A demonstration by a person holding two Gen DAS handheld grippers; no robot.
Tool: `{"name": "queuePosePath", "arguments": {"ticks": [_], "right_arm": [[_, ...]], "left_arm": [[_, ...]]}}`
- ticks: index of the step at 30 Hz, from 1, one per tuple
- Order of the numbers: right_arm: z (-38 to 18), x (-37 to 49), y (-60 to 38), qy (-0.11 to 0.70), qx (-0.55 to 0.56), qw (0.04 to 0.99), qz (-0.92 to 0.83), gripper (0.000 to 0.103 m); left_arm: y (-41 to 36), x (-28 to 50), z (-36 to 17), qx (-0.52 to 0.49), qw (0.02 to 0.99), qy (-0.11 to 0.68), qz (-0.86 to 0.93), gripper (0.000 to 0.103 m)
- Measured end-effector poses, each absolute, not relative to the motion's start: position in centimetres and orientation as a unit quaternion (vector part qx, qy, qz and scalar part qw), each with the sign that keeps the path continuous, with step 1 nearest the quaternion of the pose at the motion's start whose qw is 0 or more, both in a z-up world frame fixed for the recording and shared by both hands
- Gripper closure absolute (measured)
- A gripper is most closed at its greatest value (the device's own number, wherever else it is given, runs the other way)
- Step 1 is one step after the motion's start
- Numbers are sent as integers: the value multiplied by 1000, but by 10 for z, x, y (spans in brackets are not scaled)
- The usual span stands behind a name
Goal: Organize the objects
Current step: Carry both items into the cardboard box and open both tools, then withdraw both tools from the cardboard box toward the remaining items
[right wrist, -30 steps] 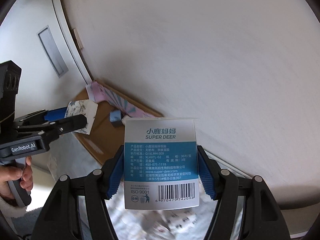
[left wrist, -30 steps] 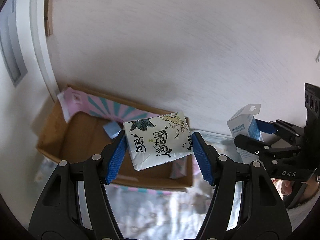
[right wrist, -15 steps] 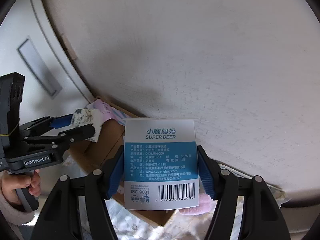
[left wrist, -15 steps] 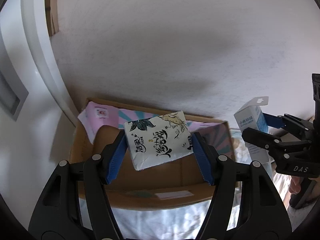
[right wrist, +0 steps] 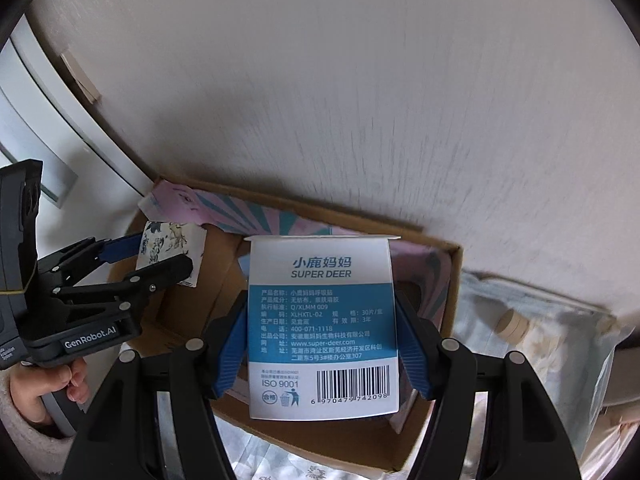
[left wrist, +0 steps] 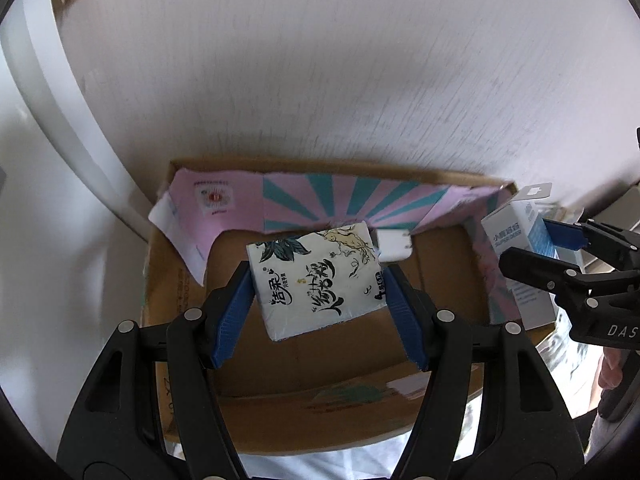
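My left gripper [left wrist: 318,312] is shut on a white tissue pack [left wrist: 316,278] with ink drawings, held above the open cardboard box [left wrist: 304,412]. My right gripper [right wrist: 322,344] is shut on a white and blue SUPER DEER carton [right wrist: 322,332], held over the box's right half [right wrist: 450,304]. In the left wrist view the right gripper [left wrist: 560,256] and its carton [left wrist: 510,236] are at the box's right wall. In the right wrist view the left gripper [right wrist: 148,258] holds the tissue pack [right wrist: 168,246] over the box's left side.
The box has pink and teal inner flaps [left wrist: 320,200] and stands against a white wall [left wrist: 320,60]. A white door frame [left wrist: 68,120] is at the left. A patterned cloth [right wrist: 532,344] with a small beige roll [right wrist: 514,324] lies right of the box.
Both grippers have moved toward the box with their loads and tilted down; the box now sits directly below them and fills more of each view.
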State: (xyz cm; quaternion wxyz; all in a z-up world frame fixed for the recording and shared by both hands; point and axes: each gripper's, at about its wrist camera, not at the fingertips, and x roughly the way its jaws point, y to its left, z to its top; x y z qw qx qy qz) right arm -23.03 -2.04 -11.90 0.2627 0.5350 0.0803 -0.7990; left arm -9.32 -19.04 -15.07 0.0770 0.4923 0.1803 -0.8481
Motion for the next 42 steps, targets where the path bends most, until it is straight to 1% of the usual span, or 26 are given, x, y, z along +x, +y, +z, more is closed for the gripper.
{"name": "queuePosePath", "arguments": {"ticks": [4,8,9,10,11,12,13,15,17,27,37,42], "right_arm": [[-132,-229,-16,65,548,249,-796,40],[-130,-228,-8,68,547,247,-797,40],[-130,-228,-8,75,546,252,-796,40],[-129,-228,-8,81,545,254,-794,40],[-128,-228,-7,82,547,258,-792,40],[-127,-228,-6,79,546,263,-791,37],[-126,-229,-4,76,546,265,-791,32],[-127,-230,-6,75,557,269,-782,0],[-127,-229,-7,76,562,273,-777,0],[-124,-219,-7,92,557,279,-776,0],[-128,-217,-20,104,560,283,-771,0],[-118,-214,-23,106,555,290,-772,0]], "left_arm": [[-192,-93,-163,501,78,168,-845,41],[-194,-94,-162,504,79,170,-843,40],[-196,-95,-161,503,81,174,-842,38],[-197,-96,-160,501,81,178,-843,32],[-199,-97,-158,500,80,181,-843,7],[-198,-98,-156,499,82,180,-843,1],[-198,-99,-154,496,81,178,-846,0],[-197,-100,-148,489,85,168,-852,0],[-197,-102,-142,488,87,159,-854,0],[-195,-95,-129,491,80,173,-850,0],[-194,-91,-133,493,80,189,-845,0],[-193,-92,-124,491,80,189,-846,0]]}}
